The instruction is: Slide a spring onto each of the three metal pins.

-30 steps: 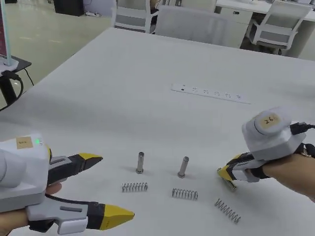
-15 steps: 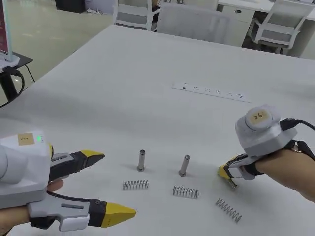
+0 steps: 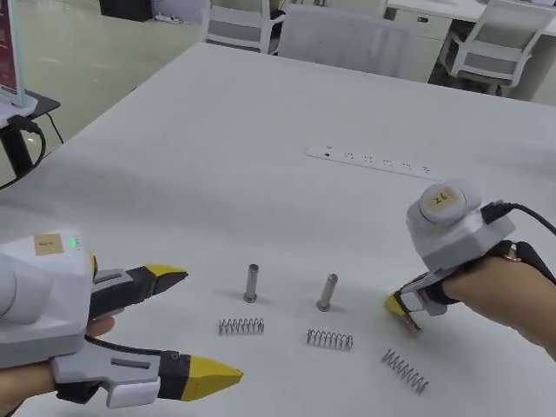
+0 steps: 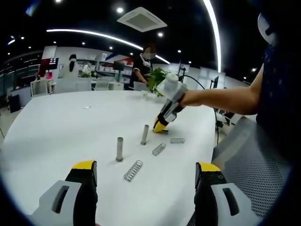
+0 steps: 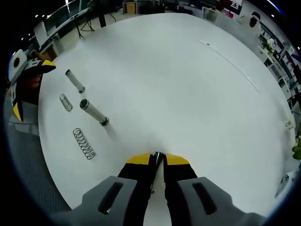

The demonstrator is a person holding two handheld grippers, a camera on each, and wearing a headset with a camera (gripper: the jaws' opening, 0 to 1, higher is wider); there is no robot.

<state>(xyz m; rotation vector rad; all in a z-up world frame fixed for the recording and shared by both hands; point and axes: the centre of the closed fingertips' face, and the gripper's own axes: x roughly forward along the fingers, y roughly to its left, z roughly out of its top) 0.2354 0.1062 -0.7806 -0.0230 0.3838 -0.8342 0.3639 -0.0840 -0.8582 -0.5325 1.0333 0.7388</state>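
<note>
While the left tongs (image 3: pixel 207 326) gape wide and empty at the table's (image 3: pixel 261 130) near edge, two pins (image 3: pixel 251 283) stand upright to their right, three springs (image 3: pixel 241 326) lying alongside; rightmost, right tongs (image 3: pixel 400 308) clamped on third pin (image 5: pixel 156 162).

Yellow-tipped black fingers (image 3: pixel 208 375), 3 silver springs (image 3: pixel 241 326) (image 3: pixel 329 339) (image 3: pixel 404 371), silver pins (image 3: pixel 251 282) (image 3: pixel 327 292), white table (image 3: pixel 261 130).

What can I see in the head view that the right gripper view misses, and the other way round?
Head view: a third spring lying near the right gripper. Right gripper view: a close look at its jaws shut on a thin metal pin. Both: two upright pins, two springs beside them and the open left gripper.
</note>
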